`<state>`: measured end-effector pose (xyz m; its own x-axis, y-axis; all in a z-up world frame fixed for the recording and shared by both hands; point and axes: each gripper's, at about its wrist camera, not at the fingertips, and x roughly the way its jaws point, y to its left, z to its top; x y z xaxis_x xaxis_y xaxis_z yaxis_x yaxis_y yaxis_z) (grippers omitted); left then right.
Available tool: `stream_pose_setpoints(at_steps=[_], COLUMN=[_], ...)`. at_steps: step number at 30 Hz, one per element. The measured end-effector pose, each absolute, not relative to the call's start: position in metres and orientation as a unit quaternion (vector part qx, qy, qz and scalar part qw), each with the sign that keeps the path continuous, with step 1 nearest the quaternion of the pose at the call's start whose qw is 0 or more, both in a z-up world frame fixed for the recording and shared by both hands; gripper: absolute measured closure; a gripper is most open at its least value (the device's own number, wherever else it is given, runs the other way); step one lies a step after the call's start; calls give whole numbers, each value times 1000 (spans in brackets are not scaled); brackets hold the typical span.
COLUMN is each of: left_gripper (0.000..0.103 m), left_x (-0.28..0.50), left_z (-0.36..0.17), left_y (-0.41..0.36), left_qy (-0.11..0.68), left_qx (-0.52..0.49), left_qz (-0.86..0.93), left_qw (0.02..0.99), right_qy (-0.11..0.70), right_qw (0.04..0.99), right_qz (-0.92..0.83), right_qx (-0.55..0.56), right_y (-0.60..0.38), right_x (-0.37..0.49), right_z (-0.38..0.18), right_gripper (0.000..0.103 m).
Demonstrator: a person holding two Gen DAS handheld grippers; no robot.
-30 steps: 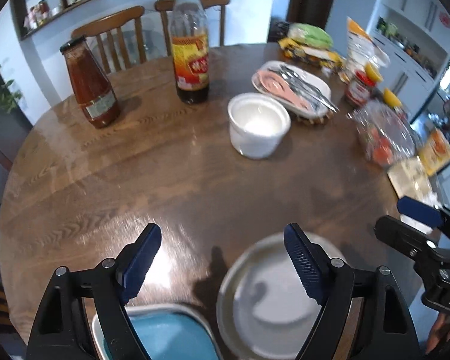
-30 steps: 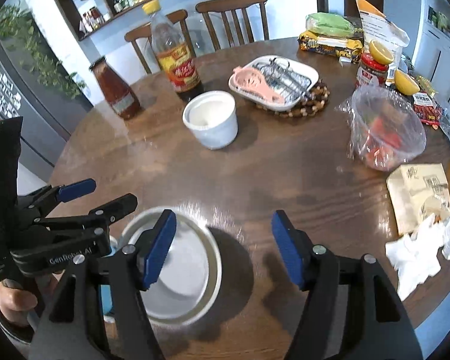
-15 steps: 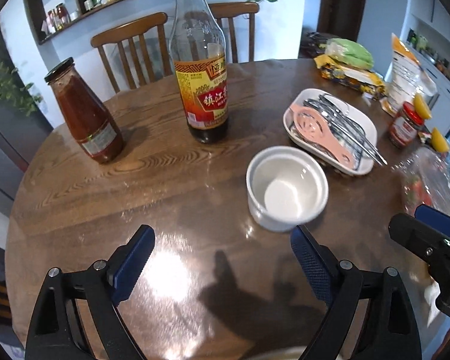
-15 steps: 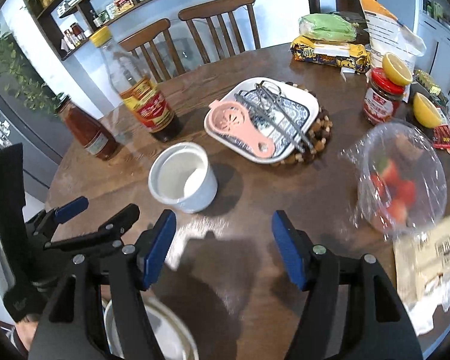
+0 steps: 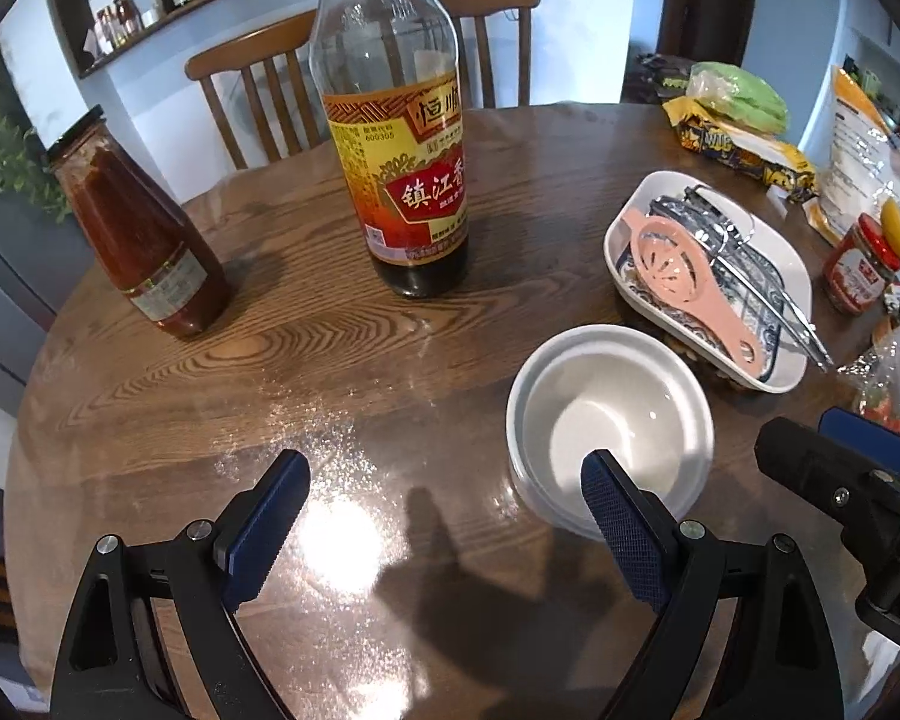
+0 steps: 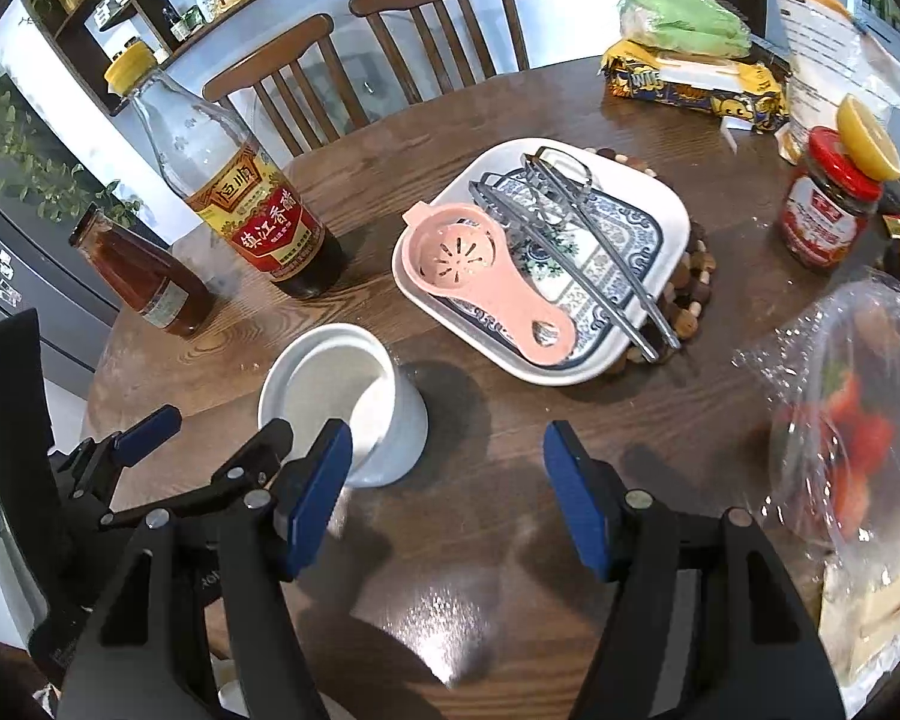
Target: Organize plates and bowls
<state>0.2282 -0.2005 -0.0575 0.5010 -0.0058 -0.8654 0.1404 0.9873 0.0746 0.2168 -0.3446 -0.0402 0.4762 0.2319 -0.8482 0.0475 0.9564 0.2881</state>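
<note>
A white ceramic bowl [image 5: 611, 426] stands upright and empty on the round wooden table [image 5: 330, 360]; it also shows in the right wrist view [image 6: 342, 396]. My left gripper [image 5: 444, 516] is open, its right finger just in front of the bowl's near rim. My right gripper [image 6: 447, 498] is open and empty, the bowl just beyond its left finger. A white rectangular plate [image 6: 660, 222] with a blue pattern holds a pink egg separator [image 6: 486, 276] and metal tongs [image 6: 576, 228]; the plate also shows in the left wrist view [image 5: 792, 258].
A tall vinegar bottle [image 5: 402, 138] and a red sauce bottle [image 5: 138, 228] stand at the back left. A red jar [image 6: 828, 204], lemon halves [image 6: 870, 138], snack packets [image 6: 690, 78] and a plastic-wrapped fruit bowl [image 6: 858, 408] crowd the right. Two wooden chairs [image 6: 438, 24] stand behind.
Both grippers have moved forward over the table toward the white bowl. The metal plate and blue dish near the front edge have dropped out of view.
</note>
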Motion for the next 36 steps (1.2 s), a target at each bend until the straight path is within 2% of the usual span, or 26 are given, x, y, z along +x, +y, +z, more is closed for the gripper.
stream_pose_setpoints(at_steps=[18,23,28,31,34,36], left_gripper=[11,11,12,18,19,41], left_x=[250,252,252,251,252,252], left_z=[-78,-84,-86,-86,-87,-87], left_y=[-199,-199,-198,-200,-201,-204], left_qy=[530,534,531,529,532,533], left_qx=[48,54,57,63,63,65], left_qz=[-48,-46,-51,-57,-67,-73], left_qw=[845,843,844,844,842,840], right_qy=[534,543,548,550,553,556], right_qw=[832,825,822,820,818,816], right_qz=[60,66,71,75,76,78], right_qx=[136,143,141,141,139,138], right_y=[-331,-326,-321,-321,-322,-320], right_x=[249,255,258,259,259,261], right_z=[-63,-70,-75,-76,-79,-81], right_gripper=[37,54,61,63,70,73])
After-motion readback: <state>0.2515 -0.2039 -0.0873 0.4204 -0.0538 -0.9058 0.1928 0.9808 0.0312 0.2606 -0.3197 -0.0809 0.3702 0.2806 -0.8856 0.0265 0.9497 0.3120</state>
